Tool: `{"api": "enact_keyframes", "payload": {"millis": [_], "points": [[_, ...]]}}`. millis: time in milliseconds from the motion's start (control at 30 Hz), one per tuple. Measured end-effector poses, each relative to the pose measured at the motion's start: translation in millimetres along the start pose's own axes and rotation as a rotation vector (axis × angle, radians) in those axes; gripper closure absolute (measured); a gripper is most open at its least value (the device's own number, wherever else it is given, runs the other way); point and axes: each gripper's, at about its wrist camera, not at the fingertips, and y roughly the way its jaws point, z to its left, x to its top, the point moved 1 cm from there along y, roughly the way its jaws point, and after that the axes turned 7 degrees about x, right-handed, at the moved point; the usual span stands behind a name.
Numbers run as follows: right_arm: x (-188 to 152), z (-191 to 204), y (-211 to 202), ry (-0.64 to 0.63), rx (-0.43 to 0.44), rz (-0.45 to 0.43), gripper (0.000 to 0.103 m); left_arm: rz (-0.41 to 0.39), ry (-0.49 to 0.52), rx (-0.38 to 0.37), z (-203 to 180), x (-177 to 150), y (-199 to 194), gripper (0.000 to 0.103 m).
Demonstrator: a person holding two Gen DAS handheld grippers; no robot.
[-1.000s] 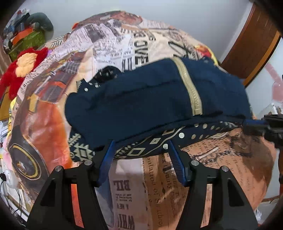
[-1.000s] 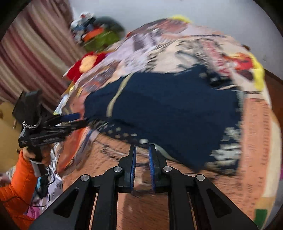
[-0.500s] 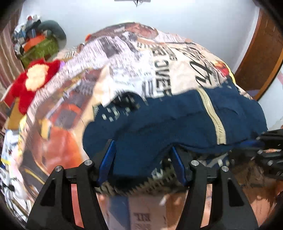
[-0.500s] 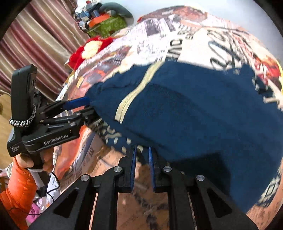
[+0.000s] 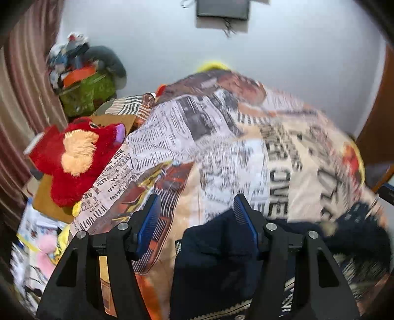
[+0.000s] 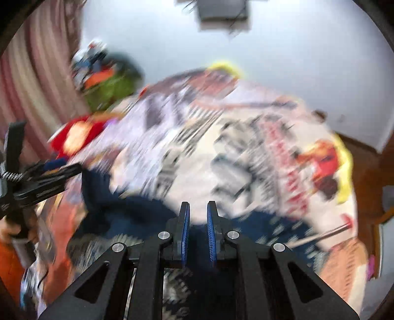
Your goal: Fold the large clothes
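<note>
A navy garment [image 5: 216, 261] with a cream patterned hem lies bunched on the printed bedspread [image 5: 221, 137], low in both views. In the left wrist view my left gripper [image 5: 197, 211] is open, its right finger over the garment's edge. In the right wrist view my right gripper [image 6: 198, 216] has its jaws close together with a narrow gap, right above the navy garment [image 6: 128, 216]; blur hides whether cloth is pinched. The left gripper [image 6: 37, 182] shows at the left edge there.
A red plush toy [image 5: 73, 157] lies at the bed's left side. A green bag [image 5: 86, 93] with clutter stands in the far left corner by a striped curtain [image 5: 22, 98]. A wooden door [image 5: 379, 137] is at the right. A dark box [image 5: 221, 9] hangs on the wall.
Both grippers have swept up and forward across the bed. The navy garment, spread wide before, now lies bunched low under the fingers. The right view is motion-blurred.
</note>
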Motion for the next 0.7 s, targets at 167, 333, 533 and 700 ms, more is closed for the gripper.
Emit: {"api": "enact_keyframes", "payload": {"millis": [167, 333, 533, 700], "points": [[22.1, -22.5, -35.3, 0.078, 0.019, -0.102, 0.094, 0.011, -0.043, -0.100, 8.0, -4.9, -14.9, 0.042], [3.2, -5.6, -60.1, 0.044, 0.255, -0.019, 0.094, 0.113, 0.084, -0.182, -22.1, -47.8, -19.1, 0.042], [-63.9, 16.4, -58.2, -0.080, 0.220, 0.150, 0.094, 0.247, 0.263, -0.275, -79.0, -105.7, -17.4, 0.042], [-110.7, -11.9, -61.8, -0.036, 0.135, 0.240, 0.094, 0.157, 0.392, -0.235, -126.5, -111.5, -24.6, 0.042]]}}
